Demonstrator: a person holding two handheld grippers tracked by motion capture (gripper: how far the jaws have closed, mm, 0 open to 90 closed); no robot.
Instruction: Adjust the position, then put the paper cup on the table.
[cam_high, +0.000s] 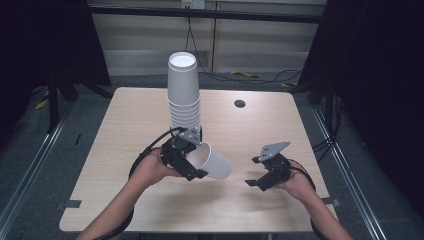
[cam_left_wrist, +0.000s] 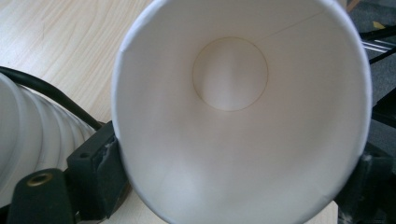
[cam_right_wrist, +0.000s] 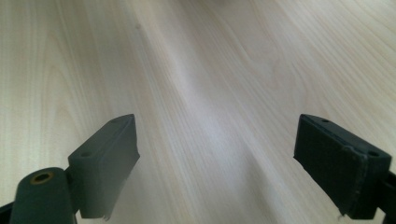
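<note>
— High view first: what do we record?

— We find the left gripper (cam_high: 192, 161) clamped on a single white paper cup (cam_high: 214, 161), held on its side just above the worktop (cam_high: 125, 125), mouth towards the person. Just behind it rises a tall stack of cups (cam_high: 183, 92), standing upside down. The right gripper (cam_high: 263, 172) hovers well apart to the right, fingers spread and holding nothing.

— Does the left gripper view add anything?

— It does. We look straight into the cup (cam_left_wrist: 233, 116) down to its round base, with one finger (cam_left_wrist: 100, 172) pressed against the rim at either side. The ribbed stack (cam_left_wrist: 32, 144) sits at the left edge.

— And the right gripper view?

— We note both fingers (cam_right_wrist: 105, 163) wide apart over bare worktop (cam_right_wrist: 210, 70).
</note>
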